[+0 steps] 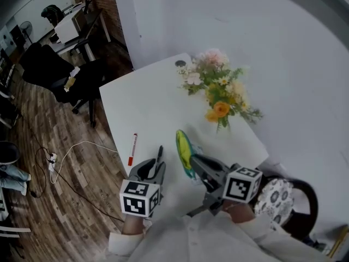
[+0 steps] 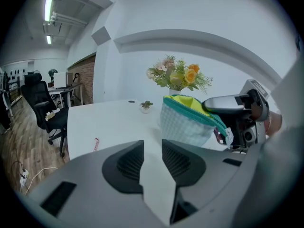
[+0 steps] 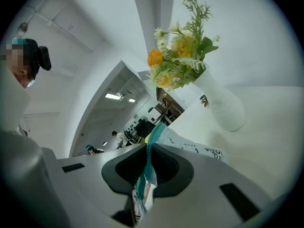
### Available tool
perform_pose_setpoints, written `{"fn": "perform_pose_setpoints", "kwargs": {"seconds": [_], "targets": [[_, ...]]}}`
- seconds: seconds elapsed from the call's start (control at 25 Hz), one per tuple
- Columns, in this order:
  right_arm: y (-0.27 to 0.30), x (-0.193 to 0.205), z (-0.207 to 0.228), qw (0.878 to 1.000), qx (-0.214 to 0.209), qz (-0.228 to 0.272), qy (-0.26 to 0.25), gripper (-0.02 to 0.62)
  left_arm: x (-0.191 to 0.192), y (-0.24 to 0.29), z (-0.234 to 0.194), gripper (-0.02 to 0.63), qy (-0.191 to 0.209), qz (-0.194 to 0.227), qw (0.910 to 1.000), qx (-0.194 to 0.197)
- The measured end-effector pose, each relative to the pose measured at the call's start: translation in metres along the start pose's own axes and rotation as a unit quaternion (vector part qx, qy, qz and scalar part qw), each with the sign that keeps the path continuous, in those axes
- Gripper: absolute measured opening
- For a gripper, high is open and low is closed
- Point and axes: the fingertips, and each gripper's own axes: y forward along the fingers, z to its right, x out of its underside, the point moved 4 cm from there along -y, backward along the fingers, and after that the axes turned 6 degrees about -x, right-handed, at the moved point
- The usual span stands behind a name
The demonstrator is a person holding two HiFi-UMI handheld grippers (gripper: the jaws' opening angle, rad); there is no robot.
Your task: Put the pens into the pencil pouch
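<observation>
Wood-plank flooring with office chairs lies to the left of a white rectangular surface (image 1: 142,105) in the head view. A pale checked fabric pencil pouch with a teal zip and yellow lining (image 1: 185,153) is near the surface's close edge, with its mouth open. The right gripper (image 1: 194,160) holds the pouch's near end. A slim black pen (image 1: 159,154) lies just left of the pouch, at the tip of the left gripper (image 1: 151,169). A red-capped pen (image 1: 132,149) lies further left of the pouch. Beyond the pouch stands a bouquet of orange, pink and white flowers (image 1: 218,91).

From the left gripper view, the left gripper (image 2: 152,144) has its jaws narrowly apart, with only bare surface (image 2: 109,120) showing in the gap. The pouch (image 2: 185,122) sits ahead and slightly right, its yellow lining showing. The right gripper (image 2: 235,109) grips the pouch's right rim. The red-capped pen (image 2: 96,144) lies left of the pouch, and the bouquet (image 2: 178,77) rises behind it.

The right gripper view shows the right gripper (image 3: 148,151) with its jaws pinched on the teal zip edge of the pouch (image 3: 187,144). Past the pouch are the bouquet (image 3: 178,61) and its white vase (image 3: 221,103).
</observation>
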Motion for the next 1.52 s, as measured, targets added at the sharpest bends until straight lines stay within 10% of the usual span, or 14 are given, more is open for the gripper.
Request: {"fn": "perform_pose_setpoints", "kwargs": {"seconds": [1.52], "targets": [[-0.009, 0.002, 0.043, 0.996, 0.019, 0.018, 0.087, 0.034, 0.039, 0.121, -0.048, 0.113, 0.073, -0.213, 0.9743, 0.014]]}}
